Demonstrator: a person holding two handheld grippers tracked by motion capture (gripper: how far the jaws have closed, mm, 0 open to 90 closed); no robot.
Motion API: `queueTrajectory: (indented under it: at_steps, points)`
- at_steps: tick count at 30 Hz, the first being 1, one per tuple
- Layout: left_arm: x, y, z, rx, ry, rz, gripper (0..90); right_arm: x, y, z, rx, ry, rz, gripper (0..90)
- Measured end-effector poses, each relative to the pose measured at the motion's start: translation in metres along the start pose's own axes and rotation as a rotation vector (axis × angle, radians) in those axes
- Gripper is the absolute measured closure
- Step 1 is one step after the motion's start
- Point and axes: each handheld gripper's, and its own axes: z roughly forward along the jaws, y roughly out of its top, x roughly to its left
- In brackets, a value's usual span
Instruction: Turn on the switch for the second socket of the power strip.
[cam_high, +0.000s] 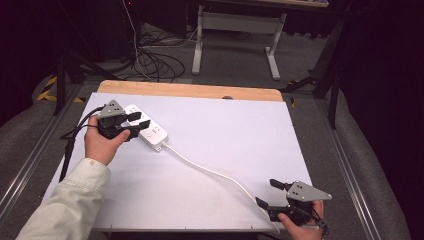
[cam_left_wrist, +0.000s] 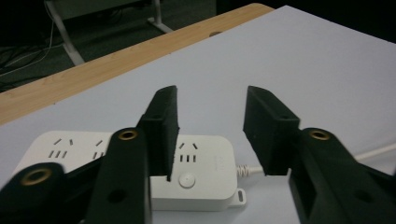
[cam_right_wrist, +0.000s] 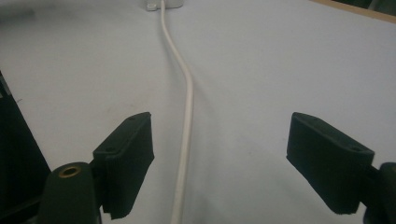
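Two grippers, one strip: both grippers are working around a white power strip (cam_high: 146, 129) and its cord (cam_high: 210, 172); nothing is being held yet.
Power strip: it is lying flat toward ten o'clock on the white sheet (cam_high: 225, 130), its long side running from ten o'clock toward four.
Sockets: every socket showing in the left gripper view is sitting empty, and the round button (cam_left_wrist: 186, 180) is staying clear of the jaws.
Cord: it is leaving the strip's near end and curving toward five o'clock, dropping over the table's near edge.
Left gripper (cam_high: 134, 124): it is hovering over the strip's near half, jaws spread apart and closing on nothing; whether a jaw is brushing the casing, I cannot tell.
Right gripper (cam_high: 265, 194): it is waiting at five o'clock, jaws wide, straddling the cord (cam_right_wrist: 187, 112) without pinching it.
Progress: judging by this, the work is sitting at its very start, with approach done on both sides and any grasp, lift or shift of the strip remaining.
Surface: the sheet is covering a wooden table (cam_high: 190, 90) whose bare edge is showing at twelve o'clock.
Room: grey carpet is surrounding the table, black cables (cam_high: 155, 62) are tangling at eleven o'clock, and a white desk frame (cam_high: 235, 30) is standing at twelve against dark curtains.
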Motion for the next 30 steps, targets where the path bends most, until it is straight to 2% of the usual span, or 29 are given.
queueTrajectory:
  at_steps: [1, 3, 6, 7, 12, 19, 27, 30]
  points:
    - [0.002, -0.001, 0.002, 0.003, 0.007, 0.003, 64.8, 0.0, 0.0, 0.0, 0.0, 0.001, 0.0, 23.2]
    - [0.005, -0.003, 0.007, -0.001, 0.024, -0.008, 70.6, 0.0, 0.0, 0.0, 0.0, 0.002, 0.0, 23.2]
    - [0.01, -0.006, 0.015, -0.005, 0.043, 0.009, 73.7, 0.0, 0.0, 0.0, 0.002, 0.004, -0.001, 23.4]
    - [0.012, -0.008, 0.018, 0.0, 0.046, 0.005, 79.0, 0.0, -0.001, 0.0, 0.003, 0.004, -0.002, 23.6]
    - [0.021, -0.015, 0.027, 0.043, 0.073, 0.002, 89.4, -0.001, -0.001, 0.0, 0.0, 0.005, 0.0, 23.6]
    - [0.028, -0.022, 0.038, 0.087, 0.1, -0.014, 89.7, -0.001, -0.001, 0.0, 0.002, 0.007, 0.003, 23.5]
    - [0.032, -0.029, 0.047, 0.129, 0.112, -0.035, 89.7, -0.002, -0.002, 0.0, 0.002, 0.009, 0.003, 23.4]
    - [0.034, -0.031, 0.049, 0.149, 0.125, -0.03, 89.7, -0.002, -0.002, 0.001, 0.003, 0.012, 0.004, 23.4]
